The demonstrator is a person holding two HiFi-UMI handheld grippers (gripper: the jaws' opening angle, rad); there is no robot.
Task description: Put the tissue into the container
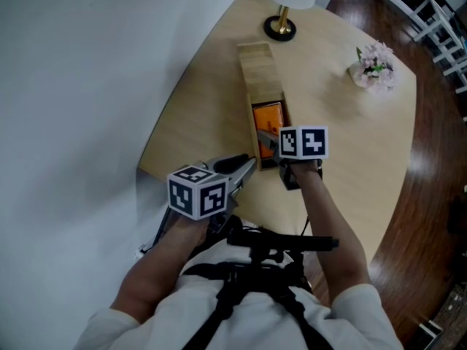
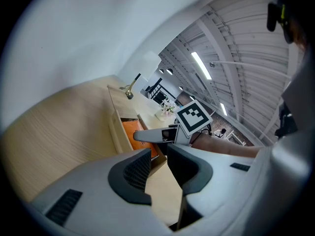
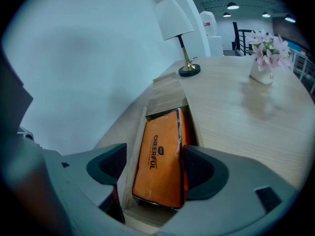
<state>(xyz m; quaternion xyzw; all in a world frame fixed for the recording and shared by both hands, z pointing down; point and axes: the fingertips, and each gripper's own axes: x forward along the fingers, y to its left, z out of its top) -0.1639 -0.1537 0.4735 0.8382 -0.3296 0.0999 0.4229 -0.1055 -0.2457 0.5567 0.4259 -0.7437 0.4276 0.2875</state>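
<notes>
A long wooden container lies on the light table, its near part open. Inside it lies an orange tissue pack, printed side up, flat between the container's walls. My right gripper hangs over the near end of the container, pointing steeply down. Its jaws stand wide on either side of the pack, and the left pad shows a gap from it. My left gripper waits just left of the container's near end, a narrow gap between its pads and nothing in it.
A white-shaded lamp stands at the far end of the container. A small vase of pink flowers sits far right on the table. A pale wall runs along the left; the table's curved edge drops to dark wood floor on the right.
</notes>
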